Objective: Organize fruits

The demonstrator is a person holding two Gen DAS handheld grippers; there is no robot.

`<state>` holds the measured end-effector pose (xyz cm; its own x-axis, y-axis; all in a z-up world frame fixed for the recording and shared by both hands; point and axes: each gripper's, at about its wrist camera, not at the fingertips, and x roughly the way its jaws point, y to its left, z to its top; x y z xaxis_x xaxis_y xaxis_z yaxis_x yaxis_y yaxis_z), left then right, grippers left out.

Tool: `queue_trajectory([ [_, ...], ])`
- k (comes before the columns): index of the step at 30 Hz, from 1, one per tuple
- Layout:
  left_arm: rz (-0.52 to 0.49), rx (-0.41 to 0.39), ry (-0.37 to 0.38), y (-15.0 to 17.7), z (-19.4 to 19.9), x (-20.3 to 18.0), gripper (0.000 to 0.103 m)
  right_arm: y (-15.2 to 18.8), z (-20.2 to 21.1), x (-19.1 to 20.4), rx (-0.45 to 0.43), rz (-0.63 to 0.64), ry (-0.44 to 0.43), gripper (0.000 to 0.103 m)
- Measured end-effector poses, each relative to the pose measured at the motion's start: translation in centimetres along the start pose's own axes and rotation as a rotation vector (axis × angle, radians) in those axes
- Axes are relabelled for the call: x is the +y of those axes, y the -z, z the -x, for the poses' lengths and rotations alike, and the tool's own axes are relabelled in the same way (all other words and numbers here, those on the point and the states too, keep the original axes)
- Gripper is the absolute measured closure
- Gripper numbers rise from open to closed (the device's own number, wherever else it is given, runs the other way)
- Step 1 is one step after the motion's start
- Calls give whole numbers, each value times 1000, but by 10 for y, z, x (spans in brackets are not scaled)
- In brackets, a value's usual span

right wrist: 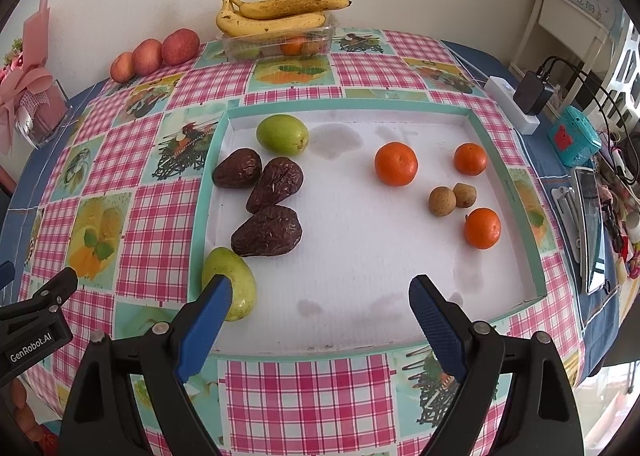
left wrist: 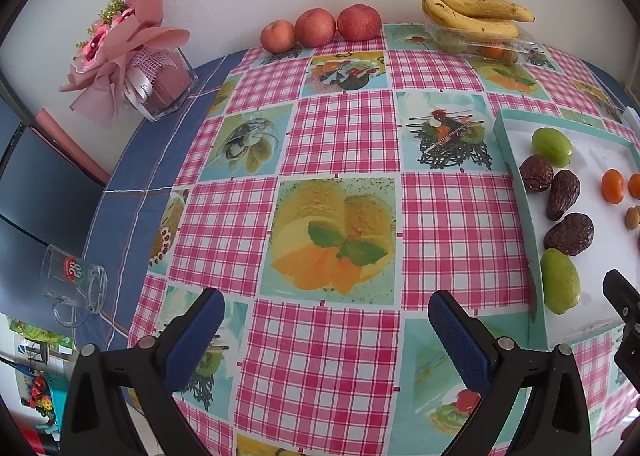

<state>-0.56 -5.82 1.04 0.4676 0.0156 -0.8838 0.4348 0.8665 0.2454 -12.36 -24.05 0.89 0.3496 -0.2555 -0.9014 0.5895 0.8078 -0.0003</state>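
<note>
Left wrist view. The left gripper (left wrist: 326, 330) occupies the lower centre of the frame, its jaws spread wide and holding nothing, above bare checked tablecloth (left wrist: 340, 136). The tray (left wrist: 516, 160) lies at the right edge of the frame, well to the side of this claw. Along the tray's near wall sit two green fruits (left wrist: 560, 281), one at the upper end and one at the lower, with three dark wrinkled fruits (left wrist: 569, 234) between them. Three apples (left wrist: 316, 27) and a banana bunch (left wrist: 472, 12) resting on a clear plastic box (left wrist: 480, 42) line the top of the frame.

Right wrist view. The right gripper (right wrist: 320, 308) sits at lower centre, jaws likewise wide apart and empty, directly over the tray's near white floor. The lower green fruit lies just beside the claw's left finger, partly hidden by it, its long axis running up-left to down-right; whether they touch cannot be told. Three oranges (right wrist: 396, 164) and two small brown fruits (right wrist: 442, 201) occupy the tray's right half, well apart from the dark group.

Judgement: the right gripper is the nearer to every tray fruit; the green fruit at lower left appears the closest candidate, requiring a short leftward shift.
</note>
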Motion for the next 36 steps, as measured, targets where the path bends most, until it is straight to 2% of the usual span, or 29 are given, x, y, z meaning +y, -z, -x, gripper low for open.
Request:
queue_trajectory([
  [24, 11, 8, 2, 2, -2, 2, 0, 0, -2, 4, 15, 15, 6, 13],
  [36, 41, 25, -26, 1, -3, 4, 0, 0, -3, 3, 19, 18, 11, 13],
])
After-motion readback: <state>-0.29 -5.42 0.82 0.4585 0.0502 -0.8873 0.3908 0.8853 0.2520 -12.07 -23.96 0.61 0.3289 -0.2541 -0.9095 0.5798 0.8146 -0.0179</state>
